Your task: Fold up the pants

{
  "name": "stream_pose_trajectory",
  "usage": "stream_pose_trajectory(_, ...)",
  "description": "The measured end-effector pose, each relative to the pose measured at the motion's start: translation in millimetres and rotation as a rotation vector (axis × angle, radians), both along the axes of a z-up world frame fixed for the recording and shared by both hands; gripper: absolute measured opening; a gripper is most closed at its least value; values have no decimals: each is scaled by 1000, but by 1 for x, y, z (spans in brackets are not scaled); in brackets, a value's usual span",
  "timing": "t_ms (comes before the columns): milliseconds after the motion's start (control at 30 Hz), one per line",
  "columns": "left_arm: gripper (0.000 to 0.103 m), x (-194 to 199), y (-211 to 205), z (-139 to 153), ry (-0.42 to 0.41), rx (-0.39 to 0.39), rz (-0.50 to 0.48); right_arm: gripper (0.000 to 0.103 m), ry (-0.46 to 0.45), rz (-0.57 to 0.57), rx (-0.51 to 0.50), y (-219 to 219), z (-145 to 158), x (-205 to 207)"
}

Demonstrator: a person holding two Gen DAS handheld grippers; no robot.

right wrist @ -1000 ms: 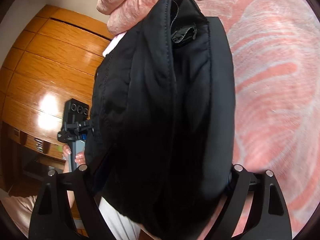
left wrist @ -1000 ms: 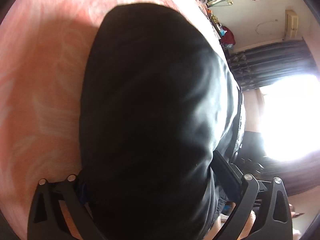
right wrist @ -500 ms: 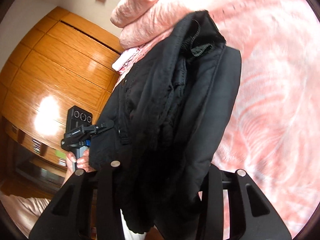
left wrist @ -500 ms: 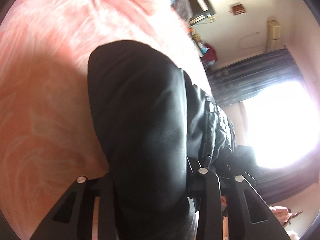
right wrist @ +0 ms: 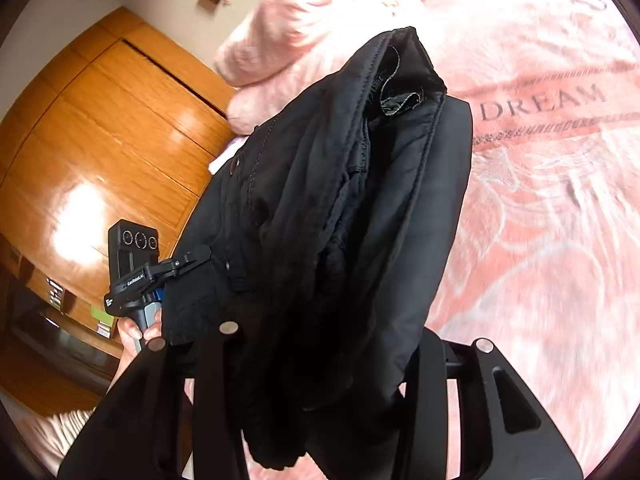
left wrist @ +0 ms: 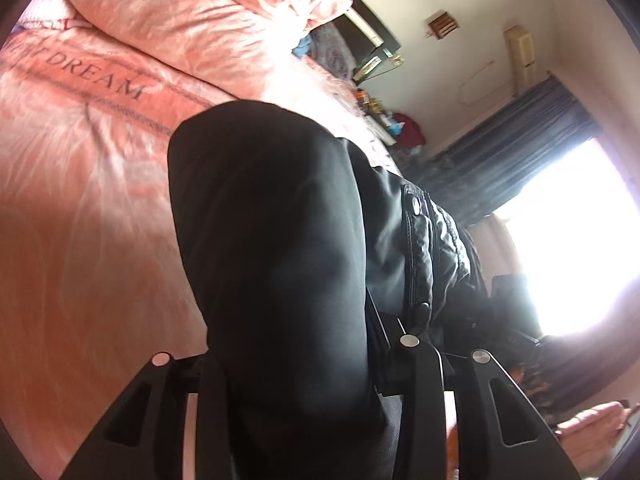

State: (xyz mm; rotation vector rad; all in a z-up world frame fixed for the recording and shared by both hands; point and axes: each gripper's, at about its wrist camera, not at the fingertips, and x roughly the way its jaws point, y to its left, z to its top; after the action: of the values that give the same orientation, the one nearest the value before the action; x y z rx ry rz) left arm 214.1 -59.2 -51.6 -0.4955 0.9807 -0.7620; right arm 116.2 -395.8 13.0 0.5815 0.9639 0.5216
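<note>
Left wrist view: the left gripper (left wrist: 304,380) pinches the black pants (left wrist: 272,240), which block most of the pink blanket (left wrist: 80,208); curtain (left wrist: 516,160) at right. Earlier its jaws stood wide.

Right wrist view: the right gripper (right wrist: 320,360) clamps the bunched pants (right wrist: 340,220) above the blanket (right wrist: 552,220), wardrobe (right wrist: 100,152) behind. Its jaws have just been closing.

"DREAM" in dark capitals on the pink blanket (left wrist: 96,80), upper left of the left wrist view, same word on blanket at right of the right wrist view, small unreadable white lettering on the left gripper (right wrist: 136,280)
</note>
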Motion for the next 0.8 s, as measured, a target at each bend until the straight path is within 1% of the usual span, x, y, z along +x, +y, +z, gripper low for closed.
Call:
stream_pose_trajectory(33, 38, 6, -5, -5, 11, 12, 3, 39, 23, -2, 3, -5, -10, 10)
stream_pose_trajectory(67, 38, 16, -9, -17, 32, 37, 5, 39, 46, 0, 7, -8, -20, 20)
stream_pose_trajectory(100, 38, 21, -11, -19, 49, 55, 5, 41, 71, 0, 10, -10, -31, 29)
stream_pose_trajectory(133, 43, 27, -14, -27, 60, 76, 6, 43, 101, -5, 2, -12, -45, 37)
stream_pose_trajectory(167, 46, 30, -15, -33, 55, 82, 1, 46, 112, -8, -11, -13, -54, 41)
stream_pose_trajectory(200, 53, 32, -15, -39, 42, 81, -7, 50, 121, -10, -1, -16, -66, 45)
stream_pose_trajectory(233, 58, 32, -15, -42, 44, 86, -6, 52, 129, -12, 23, -19, -72, 46)
stream_pose_trajectory(267, 60, 32, -15, -46, 50, 88, -7, 58, 140, -17, 51, -22, -80, 46)
stream_pose_trajectory(300, 64, 31, -14, -48, 50, 92, -7, 67, 145, -21, 57, -23, -83, 45)
stream_pose_trajectory(333, 69, 29, -14, -50, 49, 99, -5, 71, 151, -32, 46, -23, -86, 43)
stream_pose_trajectory(433, 71, 22, -9, -47, 40, 118, 7, 75, 138, -43, 26, -23, -80, 42)
stream_pose_trajectory(467, 72, 19, -6, -44, 42, 131, 21, 77, 132, -57, 14, -26, -77, 37)
stream_pose_trajectory(533, 74, 11, 0, -34, 32, 172, 51, 77, 117, -96, -12, -32, -69, 25)
stream_pose_trajectory(633, 75, -11, 11, -14, -37, 233, 90, 74, 52, -170, -62, -43, -45, -1)
stream_pose_trajectory(667, 75, -20, 16, -6, -67, 242, 110, 73, 26, -189, -87, -44, -35, -10)
stream_pose_trajectory(700, 77, -31, 21, 3, -99, 236, 134, 73, -3, -189, -100, -46, -25, -21)
stream_pose_trajectory(767, 79, -45, 25, 17, -149, 236, 167, 72, -70, -164, -93, -39, -3, -38)
stream_pose_trajectory(800, 80, -53, 25, 24, -173, 231, 172, 68, -92, -150, -96, -33, 6, -42)
